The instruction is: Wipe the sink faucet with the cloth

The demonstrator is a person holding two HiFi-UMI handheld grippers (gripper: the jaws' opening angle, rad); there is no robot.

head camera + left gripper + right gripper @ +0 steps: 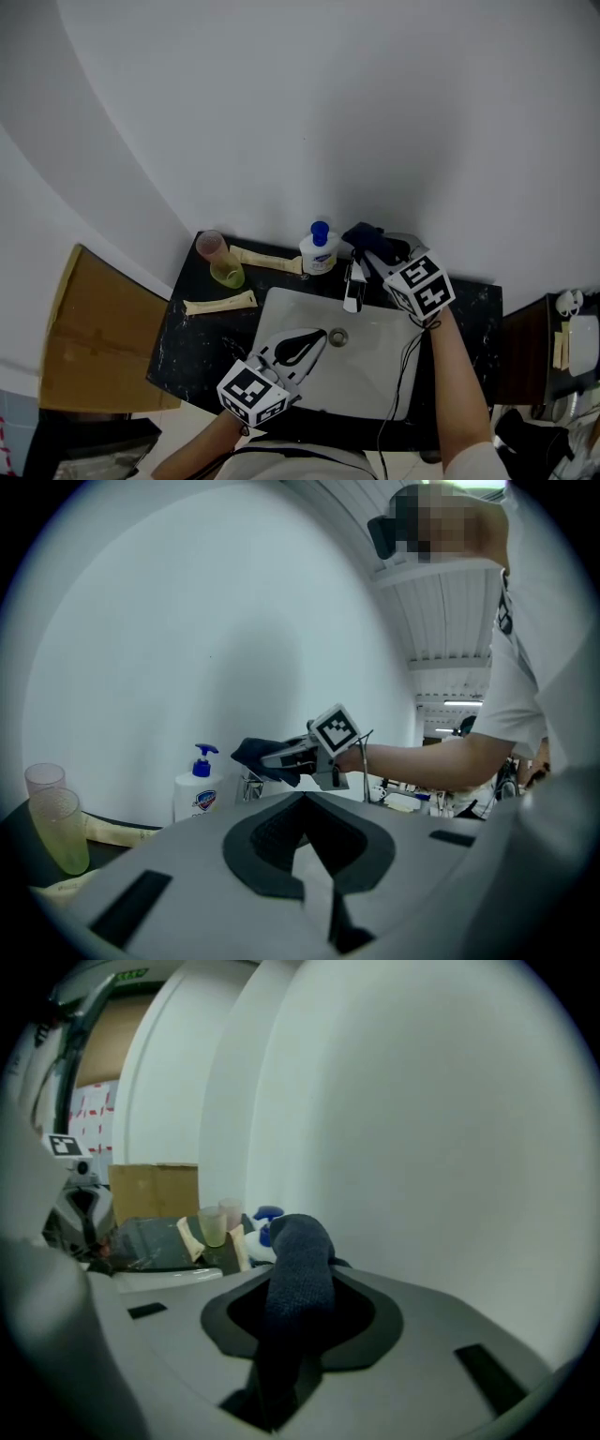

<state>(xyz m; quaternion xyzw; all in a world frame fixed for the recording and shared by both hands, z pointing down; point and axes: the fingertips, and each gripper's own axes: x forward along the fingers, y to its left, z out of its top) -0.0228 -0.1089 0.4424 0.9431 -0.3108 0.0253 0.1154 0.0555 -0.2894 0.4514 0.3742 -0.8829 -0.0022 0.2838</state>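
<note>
The right claw (305, 1277) pinches a dark navy knitted cloth (298, 1288), which runs up between its two jaws and curls over their tips. In the head view this claw (370, 247) sits on the wall side of the chrome sink faucet (353, 286), with the cloth (362, 232) bunched past the faucet's base. In the left gripper view the cloth (253, 753) hangs just above the faucet (249, 787); whether the two touch cannot be told.

The left claw (302, 795) has its jaws pressed together at the tips, with nothing between them. It hovers in front of the faucet (319, 336), over the white rectangular sink basin (375, 375) and near the round drain (338, 336).

Just beside the faucet, on its left, stands a white soap bottle with a blue pump (319, 251). Farther left of the faucet are a pinkish translucent cup (211, 245) and a yellow-green cup (228, 274), touching each other. Two beige flat strips lie left of the faucet too: one (267, 258) between the cups and the bottle, the other (220, 302) nearer the person, by the basin's corner. All of this rests on a black speckled stone surface (192, 342). Well to the left of the faucet, past the surface's edge, is a brown cardboard box (94, 347). A plain pale wall (328, 112) rises behind the faucet.
</note>
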